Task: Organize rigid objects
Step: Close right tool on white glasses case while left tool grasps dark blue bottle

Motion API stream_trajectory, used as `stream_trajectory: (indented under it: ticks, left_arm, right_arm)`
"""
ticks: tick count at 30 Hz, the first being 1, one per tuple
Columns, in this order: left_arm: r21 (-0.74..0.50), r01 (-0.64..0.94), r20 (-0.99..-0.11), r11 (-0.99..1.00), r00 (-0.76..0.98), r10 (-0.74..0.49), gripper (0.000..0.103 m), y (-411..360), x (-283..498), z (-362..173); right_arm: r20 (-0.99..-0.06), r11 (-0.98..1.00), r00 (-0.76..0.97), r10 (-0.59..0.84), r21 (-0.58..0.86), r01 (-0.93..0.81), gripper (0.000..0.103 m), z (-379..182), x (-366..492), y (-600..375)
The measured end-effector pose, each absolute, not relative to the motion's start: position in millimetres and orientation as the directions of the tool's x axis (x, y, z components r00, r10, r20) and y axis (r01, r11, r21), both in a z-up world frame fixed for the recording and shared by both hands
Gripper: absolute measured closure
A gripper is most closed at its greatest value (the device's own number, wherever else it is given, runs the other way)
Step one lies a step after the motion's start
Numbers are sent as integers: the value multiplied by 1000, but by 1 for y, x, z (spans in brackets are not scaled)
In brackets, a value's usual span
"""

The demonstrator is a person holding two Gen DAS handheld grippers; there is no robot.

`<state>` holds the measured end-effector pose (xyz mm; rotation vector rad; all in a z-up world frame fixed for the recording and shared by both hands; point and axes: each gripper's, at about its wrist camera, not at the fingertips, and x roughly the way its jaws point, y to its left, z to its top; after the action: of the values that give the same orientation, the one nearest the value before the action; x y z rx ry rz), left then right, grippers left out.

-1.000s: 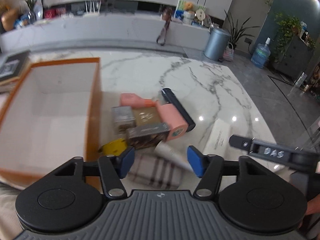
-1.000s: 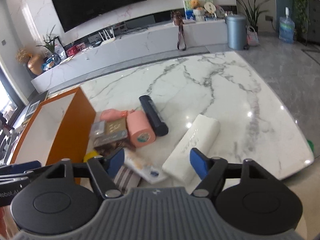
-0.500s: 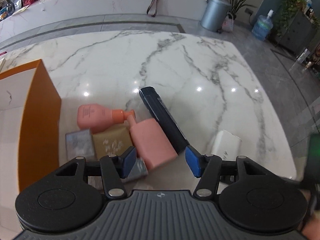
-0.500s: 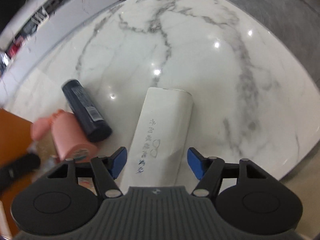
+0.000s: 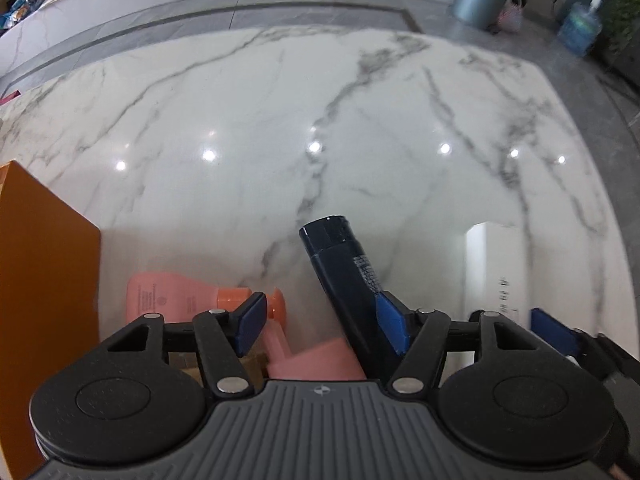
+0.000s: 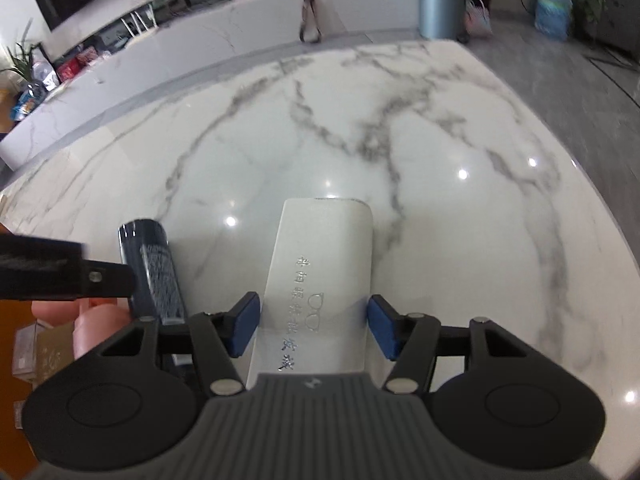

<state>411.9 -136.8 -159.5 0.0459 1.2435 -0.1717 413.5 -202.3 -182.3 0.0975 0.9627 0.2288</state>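
The marble table (image 5: 280, 120) is seen from just above by both fisheye views, each aimed forward and down along its claw toward the far wall. The left wrist view is held low over the dark bottle (image 5: 344, 272); the right wrist view over the white case (image 6: 320, 272). Bottle (image 6: 154, 272) and case (image 5: 500, 264) are shared by both frames.

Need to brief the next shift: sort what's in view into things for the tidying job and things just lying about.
For the job:
white case, between the open right gripper jaws
dark tube
pink bottle
orange box
left gripper, open

Lying about:
grey bin
water jug
potted plant
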Motion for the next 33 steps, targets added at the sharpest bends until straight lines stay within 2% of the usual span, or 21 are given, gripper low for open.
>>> stream_trajectory:
  ticks: [4, 6, 10, 12, 14, 19, 27, 33]
  left_arm:
    - [-64, 156, -950, 986, 292, -108, 25, -142, 416, -168]
    - [-46, 166, -951, 985, 295, -95, 28, -147, 417, -169]
    - [13, 181, -949, 983, 312, -45, 31, -161, 418, -172]
    - [45, 198, -944, 979, 330, -24, 36, -168, 416, -173]
    - [63, 225, -939, 972, 344, -19, 49, -176, 414, -172]
    - [9, 291, -932, 957, 348, -97, 57, -182, 409, -167]
    - [-71, 306, -921, 949, 345, -180, 53, -175, 408, -156]
    - [-126, 264, -917, 956, 336, -214, 43, -167, 428, -155]
  right_arm:
    - [-809, 963, 522, 271, 222, -156, 36, -192, 419, -206]
    - [-803, 960, 526, 280, 226, -166, 35, -193, 420, -206]
    - [-800, 958, 529, 282, 206, -198, 27, -195, 419, -199]
    - [-802, 959, 532, 272, 184, -213, 27, -195, 418, -196]
    - [-799, 961, 540, 266, 173, -217, 32, -196, 418, -197]
    - [-791, 958, 544, 281, 200, -203, 34, -196, 418, -204]
    - [-785, 952, 539, 305, 237, -194, 34, -196, 417, -210]
    - [-784, 951, 539, 309, 246, -188, 34, -195, 417, -211]
